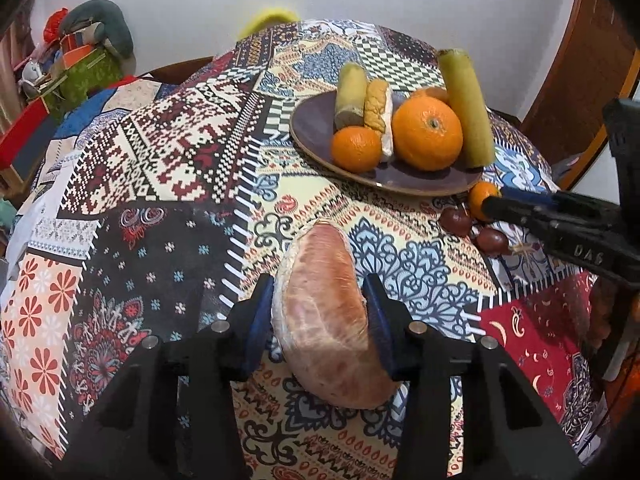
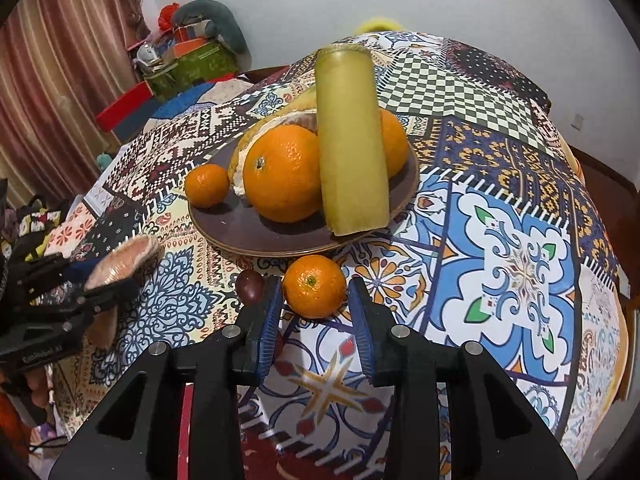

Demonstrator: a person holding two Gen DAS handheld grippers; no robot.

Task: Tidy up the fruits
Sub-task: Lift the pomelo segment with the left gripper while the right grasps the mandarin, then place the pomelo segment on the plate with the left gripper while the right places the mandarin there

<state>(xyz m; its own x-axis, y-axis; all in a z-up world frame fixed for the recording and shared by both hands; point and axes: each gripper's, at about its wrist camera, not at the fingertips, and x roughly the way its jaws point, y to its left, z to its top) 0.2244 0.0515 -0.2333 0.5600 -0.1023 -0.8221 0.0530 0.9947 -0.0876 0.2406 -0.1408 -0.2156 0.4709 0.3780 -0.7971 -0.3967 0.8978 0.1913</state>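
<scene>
My left gripper [image 1: 318, 296] is shut on a wrapped pink pomelo wedge [image 1: 324, 312], held above the tablecloth; it also shows in the right wrist view [image 2: 120, 264]. My right gripper [image 2: 314, 284] is open, its fingers on either side of a small mandarin [image 2: 315, 286] on the cloth just in front of the brown plate [image 2: 248, 232]. The plate [image 1: 316, 120] holds a big orange [image 1: 427, 133], a small mandarin [image 1: 356, 148], a peeled pomelo piece [image 1: 378, 110] and two green sugarcane sticks [image 1: 464, 108].
Two dark chestnuts [image 1: 474, 230] lie beside the mandarin [image 1: 482, 198], one also in the right wrist view [image 2: 249, 286]. The patchwork tablecloth [image 1: 168, 184] covers the round table. Boxes and clutter [image 1: 76, 64] stand at the far left; a wooden door [image 1: 592, 64] is at the right.
</scene>
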